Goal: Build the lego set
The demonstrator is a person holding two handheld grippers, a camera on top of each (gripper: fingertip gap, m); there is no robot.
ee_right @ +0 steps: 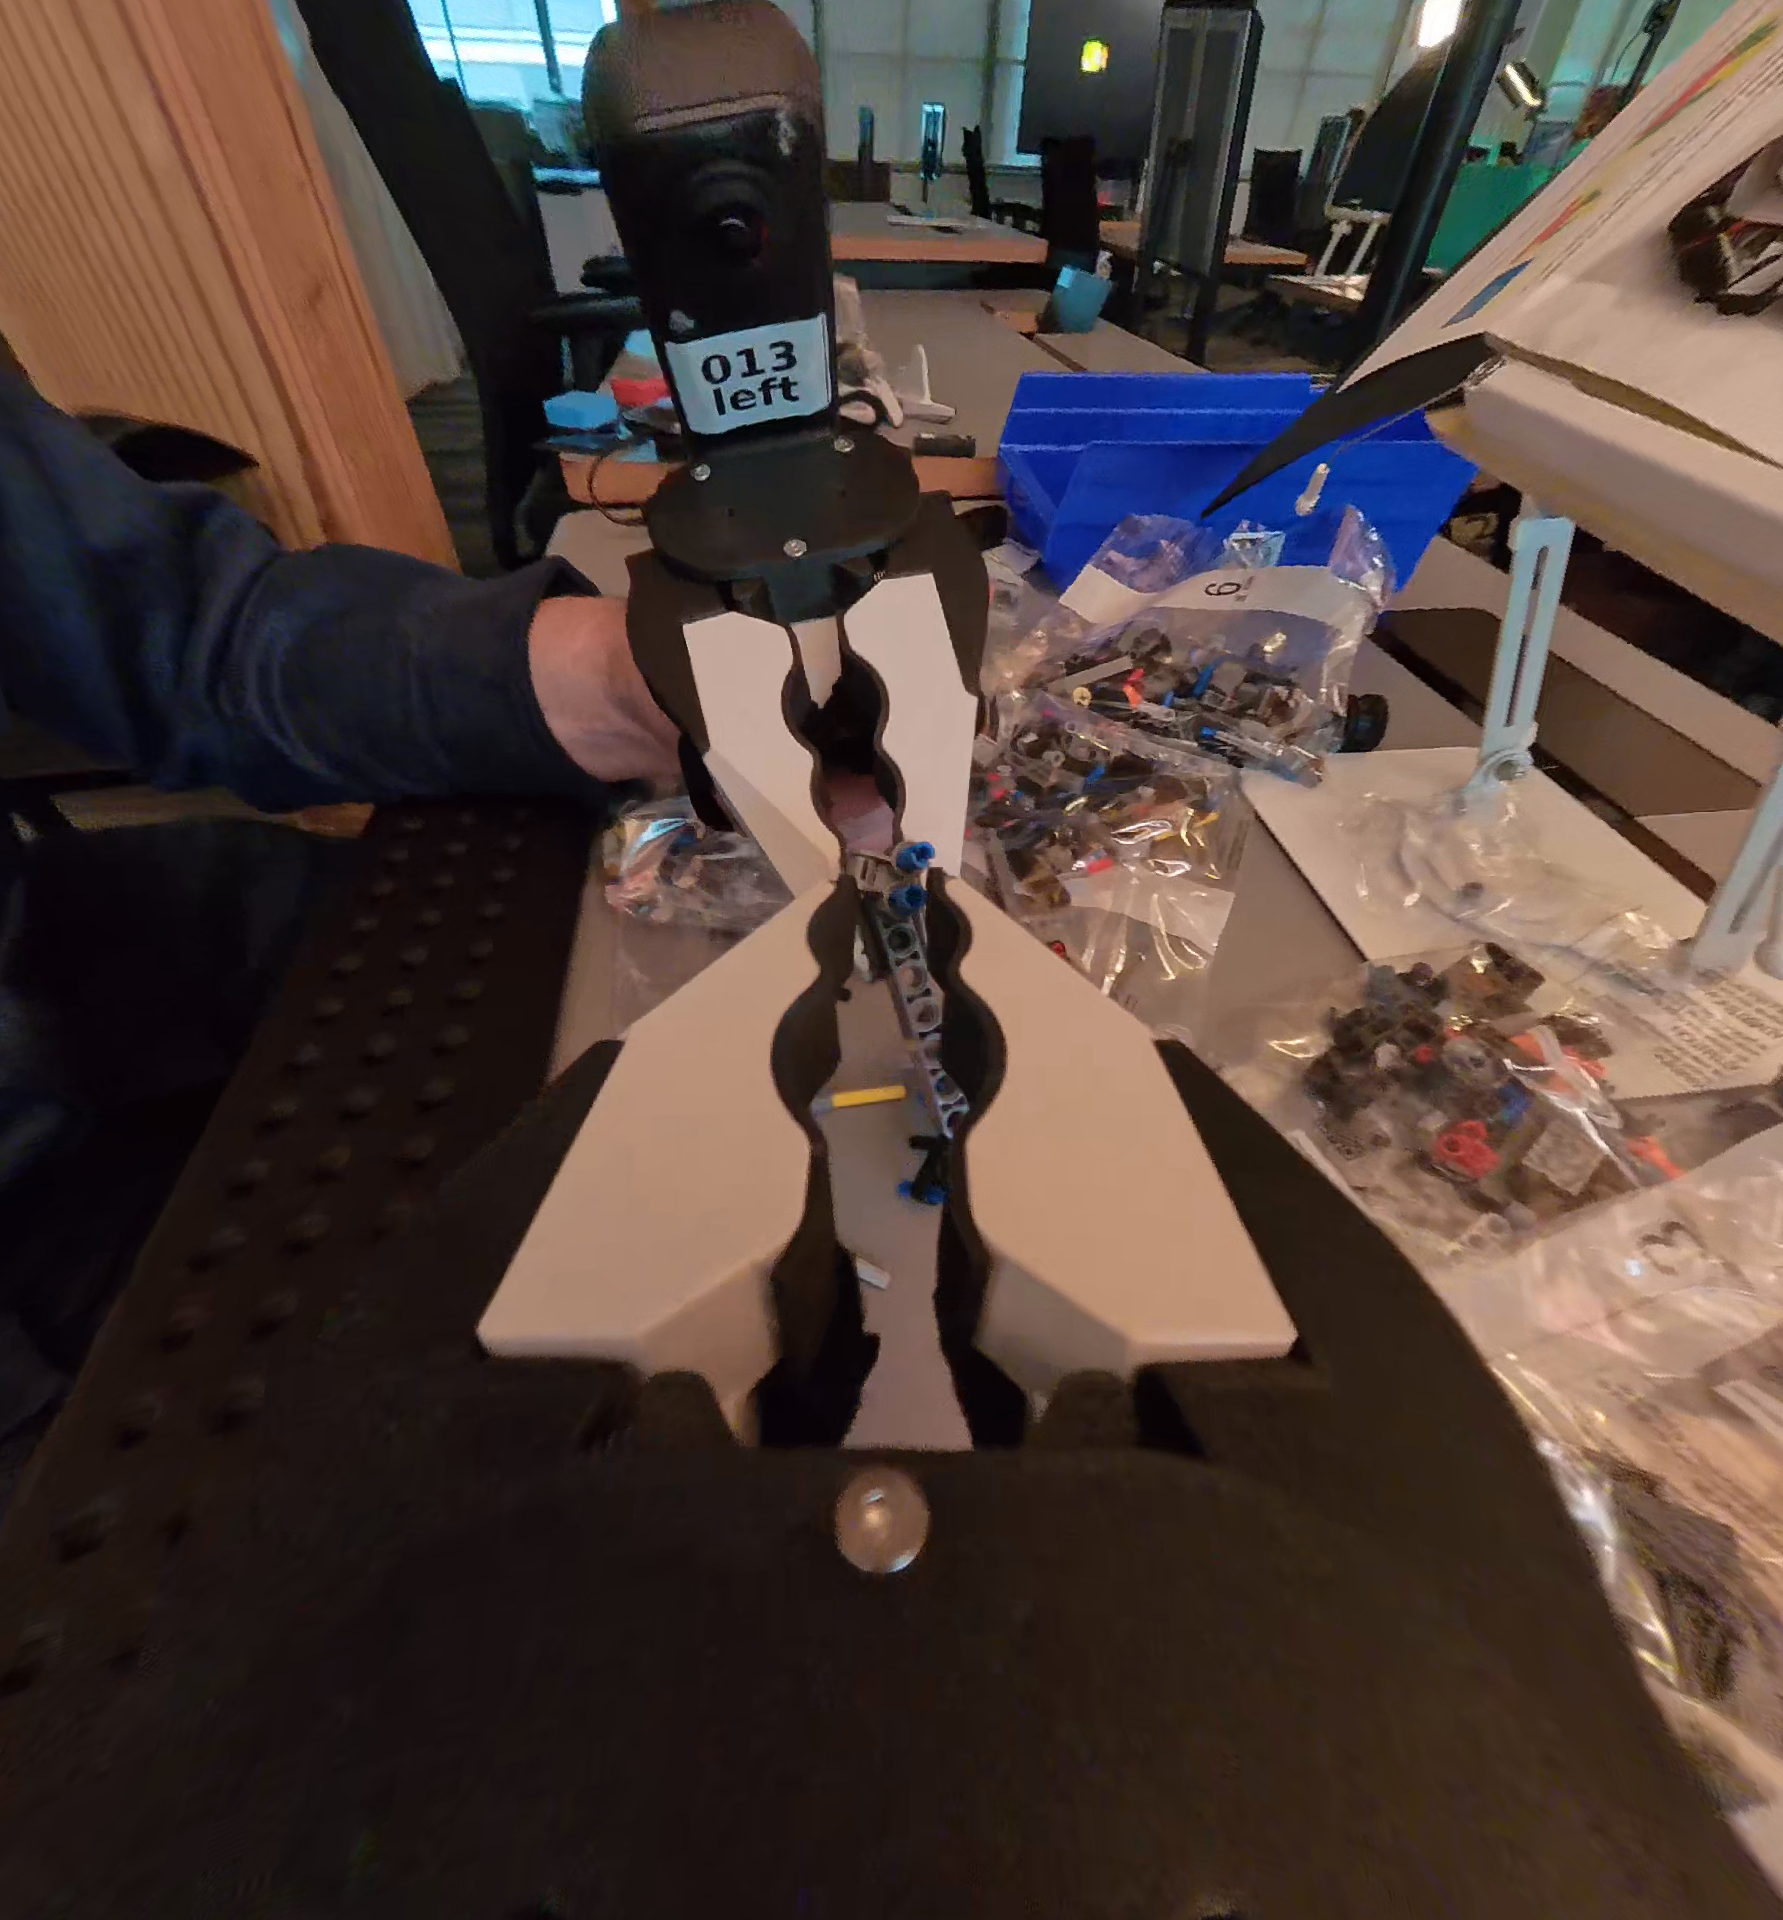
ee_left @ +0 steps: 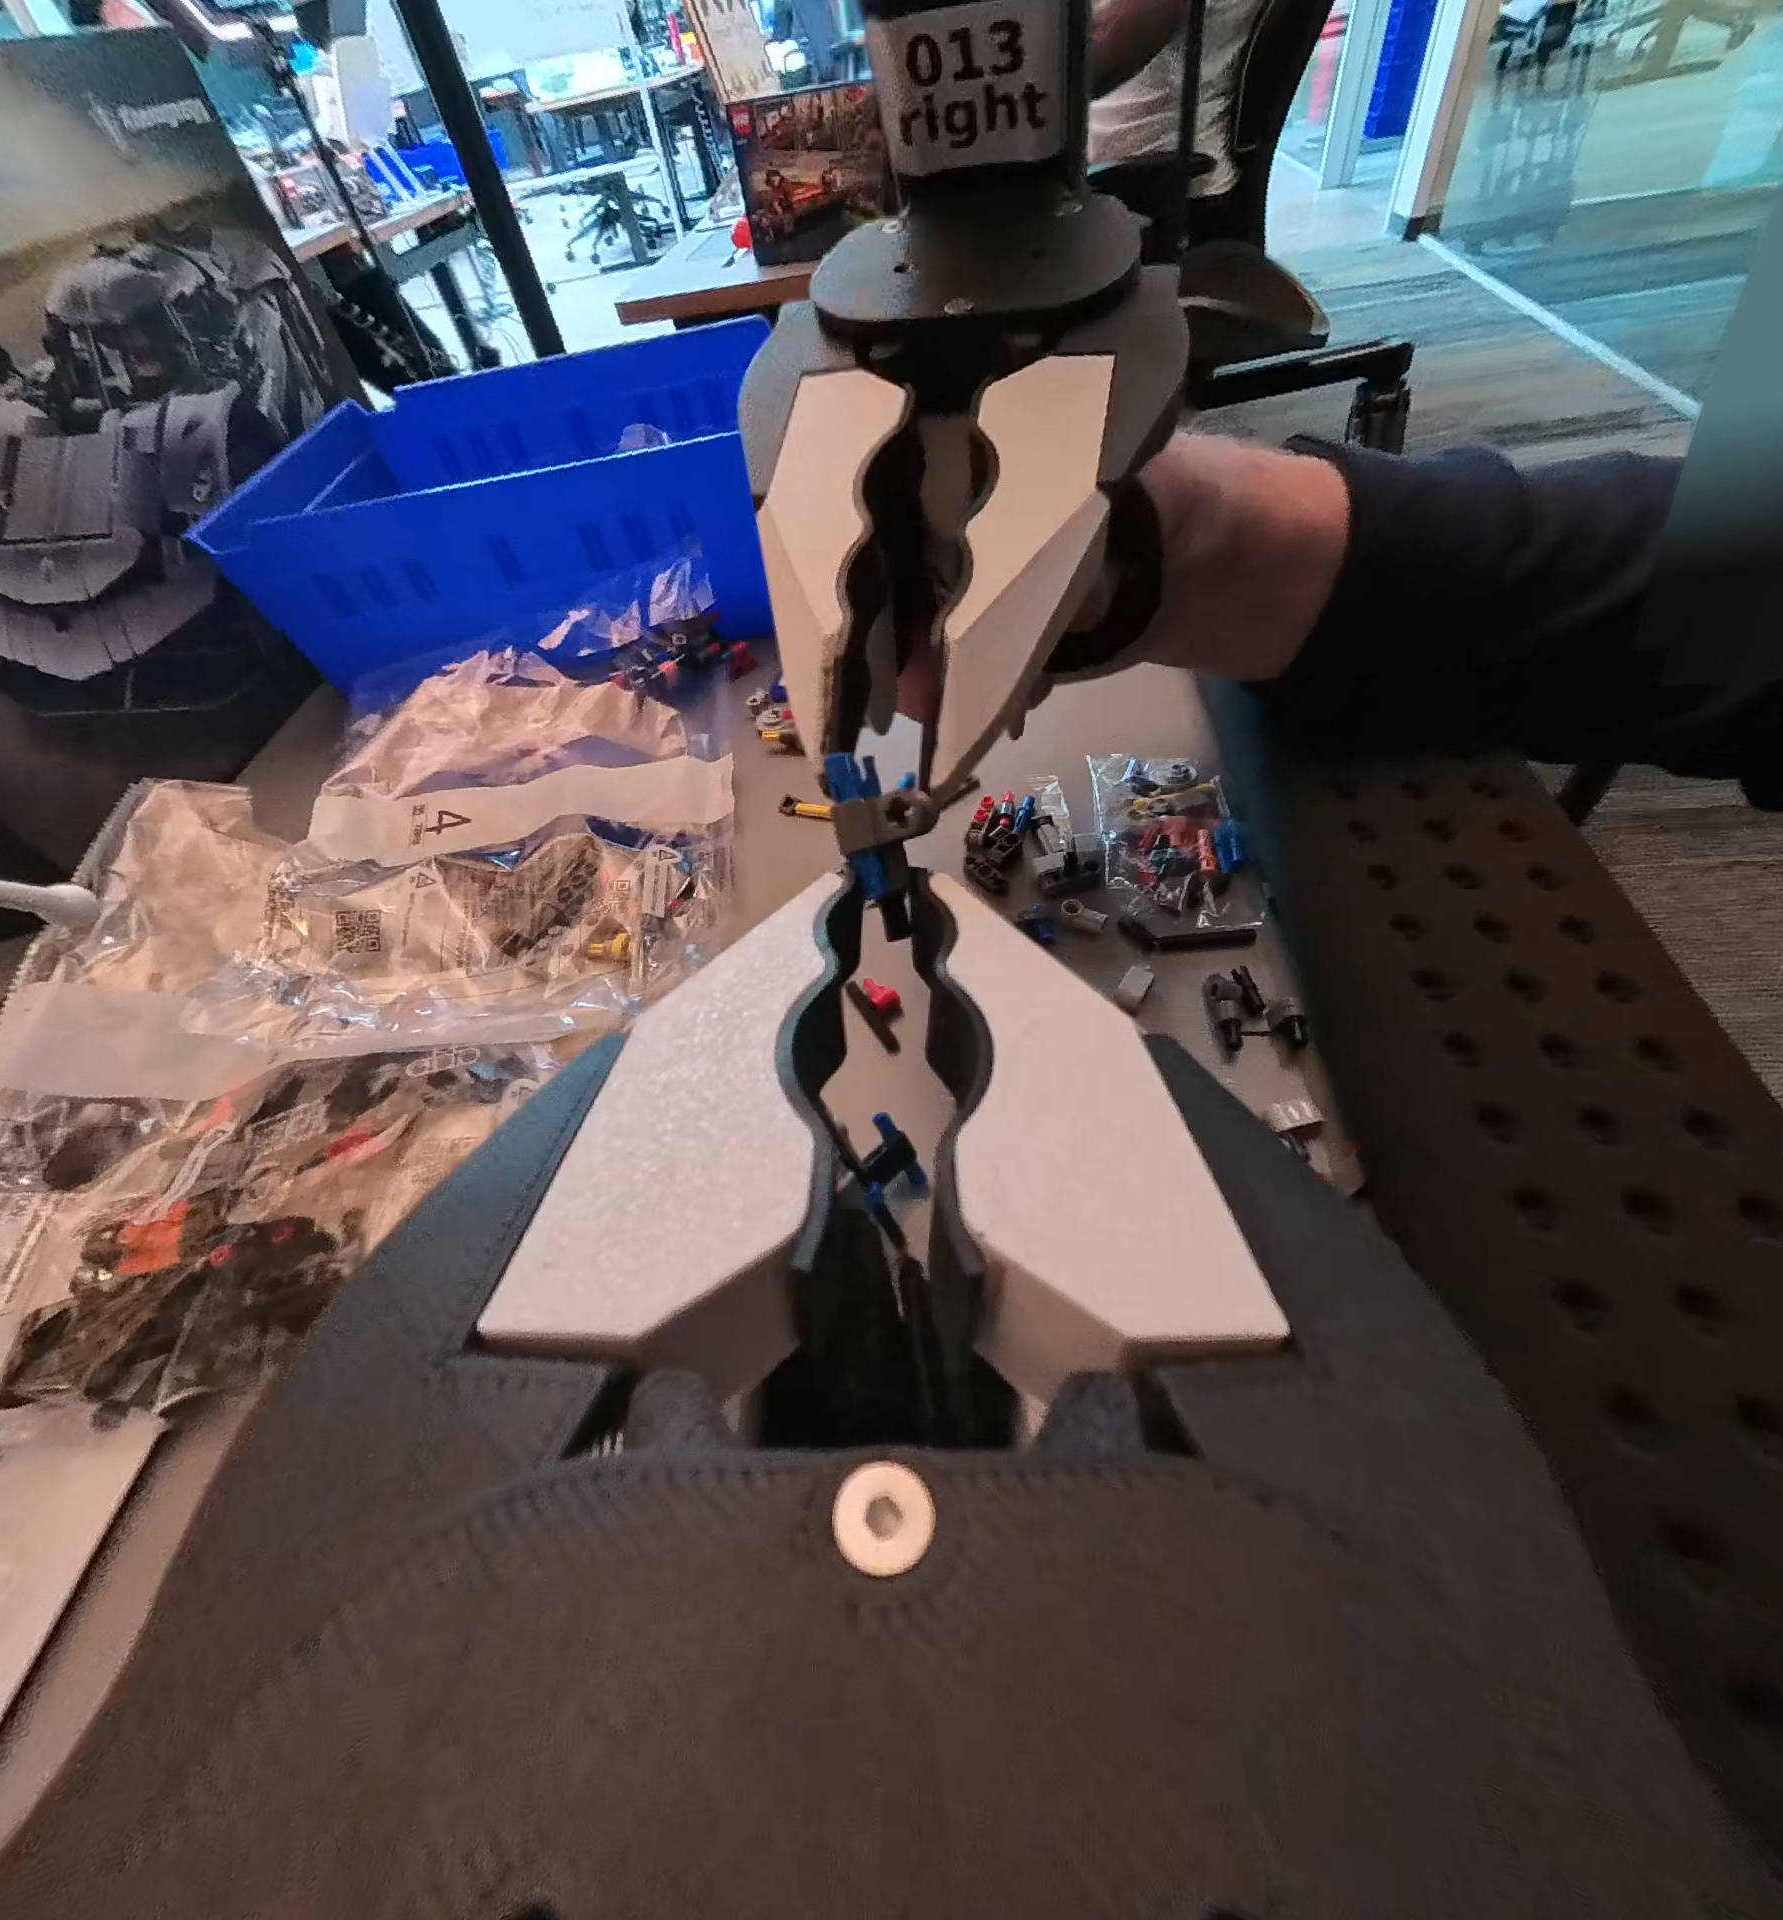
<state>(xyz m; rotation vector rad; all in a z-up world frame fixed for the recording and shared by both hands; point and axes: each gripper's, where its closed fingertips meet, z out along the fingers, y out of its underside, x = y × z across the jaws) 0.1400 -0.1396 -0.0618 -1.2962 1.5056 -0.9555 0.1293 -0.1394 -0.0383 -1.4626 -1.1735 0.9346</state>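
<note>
My two grippers meet tip to tip above the table. In the left wrist view my left gripper [ee_left: 879, 883] is shut on a blue pin [ee_left: 871, 871] that is plugged into a small grey beam assembly [ee_left: 879, 816]. My right gripper [ee_left: 871, 758] comes down from above, shut on that assembly. In the right wrist view my right gripper [ee_right: 887, 888] pinches the grey holed beam [ee_right: 918, 1003], which runs back between its fingers. The left gripper [ee_right: 885, 857] faces it, with blue pins [ee_right: 908, 860] at its tips.
Loose small parts [ee_left: 1063, 852] and a small parts bag [ee_left: 1173, 831] lie on the table [ee_left: 1157, 727]. Numbered plastic bags [ee_left: 513, 862] [ee_right: 1157, 727] lie alongside. A blue bin [ee_left: 482, 520] [ee_right: 1178, 447] and the set box [ee_left: 87, 416] stand behind. A yellow axle [ee_right: 866, 1096] lies under the right gripper. A black perforated surface [ee_left: 1541, 1039] adjoins the table. The tips of both grippers are at nearly the same place. The yellow axle [ee_right: 866, 1096] is about 12 centimeters from my left fingertips.
</note>
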